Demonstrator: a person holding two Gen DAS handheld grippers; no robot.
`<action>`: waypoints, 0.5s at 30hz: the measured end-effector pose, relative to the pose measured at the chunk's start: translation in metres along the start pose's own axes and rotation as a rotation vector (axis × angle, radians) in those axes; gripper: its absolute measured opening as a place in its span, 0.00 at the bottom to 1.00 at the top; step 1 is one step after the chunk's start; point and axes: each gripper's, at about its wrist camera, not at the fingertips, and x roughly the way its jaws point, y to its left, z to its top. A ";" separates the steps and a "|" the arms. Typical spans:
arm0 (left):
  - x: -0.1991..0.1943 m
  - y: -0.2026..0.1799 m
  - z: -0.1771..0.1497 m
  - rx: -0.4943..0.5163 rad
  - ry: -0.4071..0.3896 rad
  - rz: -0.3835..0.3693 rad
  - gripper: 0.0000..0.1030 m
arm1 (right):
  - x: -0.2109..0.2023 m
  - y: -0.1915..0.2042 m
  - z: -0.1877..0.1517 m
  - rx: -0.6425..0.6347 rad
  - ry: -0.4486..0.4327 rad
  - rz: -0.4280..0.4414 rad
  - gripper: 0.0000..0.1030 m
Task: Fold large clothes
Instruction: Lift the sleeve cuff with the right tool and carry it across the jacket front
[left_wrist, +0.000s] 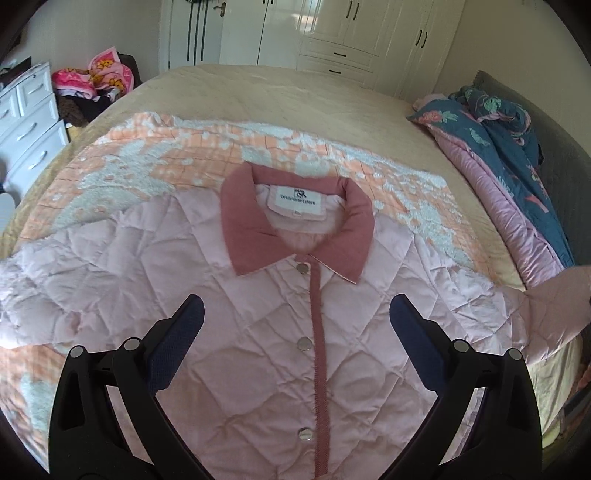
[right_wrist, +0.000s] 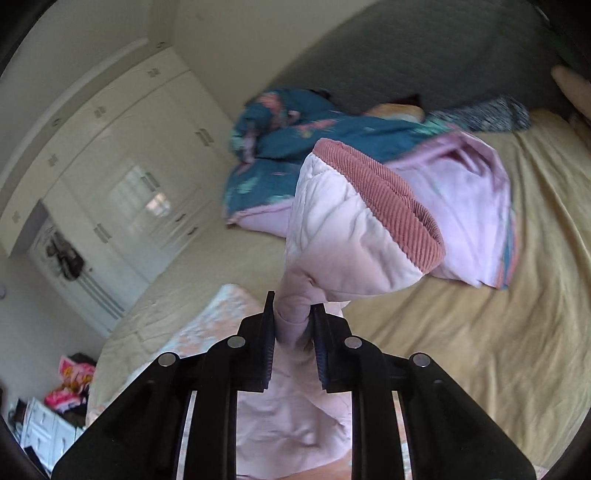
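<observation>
A pale pink quilted jacket (left_wrist: 258, 295) with a dusty-rose collar (left_wrist: 255, 229) and a snap-button placket lies front up on the bed. My left gripper (left_wrist: 295, 321) hovers open above its chest, one finger on each side of the placket, with nothing between them. My right gripper (right_wrist: 293, 321) is shut on the jacket's sleeve (right_wrist: 332, 236), pinching the pink fabric just behind the rose corduroy cuff (right_wrist: 388, 199). The sleeve end stands up above the bed. In the left wrist view that lifted sleeve (left_wrist: 554, 295) rises at the right edge.
The jacket rests on an orange and white blanket (left_wrist: 177, 147) over a tan bedspread (left_wrist: 295, 96). A blue floral quilt (left_wrist: 498, 147) is piled along the bed's right side. White drawers (left_wrist: 29, 122) and a clothes heap (left_wrist: 96, 77) stand left, a wardrobe (left_wrist: 332, 33) behind.
</observation>
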 end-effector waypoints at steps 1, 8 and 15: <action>-0.005 0.004 0.002 -0.001 -0.007 -0.001 0.92 | -0.004 0.017 0.002 -0.029 -0.003 0.023 0.17; -0.040 0.035 0.016 -0.027 -0.071 -0.014 0.92 | -0.012 0.113 -0.003 -0.176 0.000 0.129 0.17; -0.061 0.075 0.021 -0.052 -0.109 0.001 0.92 | -0.025 0.196 -0.038 -0.298 0.031 0.234 0.16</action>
